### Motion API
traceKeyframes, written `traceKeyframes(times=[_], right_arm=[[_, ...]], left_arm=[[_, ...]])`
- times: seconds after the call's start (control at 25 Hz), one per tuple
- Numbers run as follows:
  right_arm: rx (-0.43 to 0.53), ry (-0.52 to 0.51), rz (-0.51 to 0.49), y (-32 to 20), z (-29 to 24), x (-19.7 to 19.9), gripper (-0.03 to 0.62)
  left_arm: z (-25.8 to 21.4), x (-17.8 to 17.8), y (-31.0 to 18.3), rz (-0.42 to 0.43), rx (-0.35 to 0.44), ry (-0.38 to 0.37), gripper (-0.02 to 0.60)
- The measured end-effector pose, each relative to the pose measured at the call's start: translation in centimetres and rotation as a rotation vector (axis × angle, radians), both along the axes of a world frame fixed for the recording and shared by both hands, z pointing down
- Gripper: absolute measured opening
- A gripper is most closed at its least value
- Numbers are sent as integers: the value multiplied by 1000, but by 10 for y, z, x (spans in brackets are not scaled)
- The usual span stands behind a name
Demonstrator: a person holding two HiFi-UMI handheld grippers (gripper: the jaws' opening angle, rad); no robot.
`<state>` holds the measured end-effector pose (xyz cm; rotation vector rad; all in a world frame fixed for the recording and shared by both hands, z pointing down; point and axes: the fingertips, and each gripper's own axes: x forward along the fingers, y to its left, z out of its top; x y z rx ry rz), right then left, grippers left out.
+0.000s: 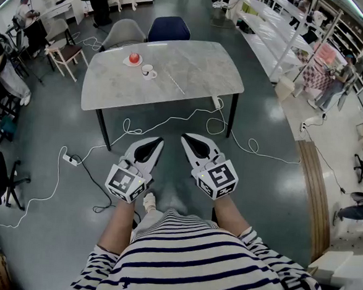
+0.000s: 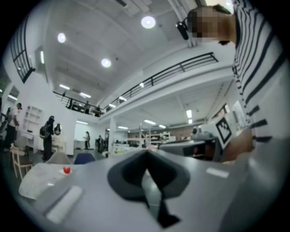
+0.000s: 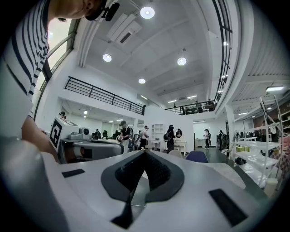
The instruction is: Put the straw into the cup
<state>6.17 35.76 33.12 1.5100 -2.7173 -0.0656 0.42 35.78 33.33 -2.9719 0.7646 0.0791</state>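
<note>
A: Straw first, where is it?
B: Straw [image 1: 173,82] lies flat on the desk [image 1: 205,68]. It's thin and white, just right of the cup [image 1: 147,70], and looks apart from it.
A: And the cup?
B: White and upright, near the desk's far left part. It's just beside a small plate [image 1: 126,61] with a red fruit [image 1: 134,57] on it.
A: Claws?
B: Both are well apart from the desk, held low in front of the person, over the floor [image 1: 259,190]. Left claw [image 1: 156,141] has its tips pressed together with nothing between them. Right claw [image 1: 186,137] is the same, tips meeting, empty. They sit side by side, pointing toward the desk.
A: Anything else around?
B: Grey chair [image 1: 123,30] and blue chair [image 1: 168,27] at the desk's far side. A white cable [image 1: 171,119] snakes over the floor under the desk's near edge. The striped shirt [image 1: 198,266] fills the bottom of the head view.
</note>
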Motion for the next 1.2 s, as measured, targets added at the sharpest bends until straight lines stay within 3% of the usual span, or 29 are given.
traceKeyframes(times=[0.64, 0.88, 1.2], right_arm=[[-2, -16, -4, -5, -1, 2, 5], [-3, -90, -62, -8, -2, -1, 6], [-19, -66, -58, -9, 0, -2, 6]], left_arm=[[2, 7, -4, 8, -18, -13, 6], [5, 8, -10, 2, -27, -16, 6], [8, 9, -12, 6, -41, -20, 6]])
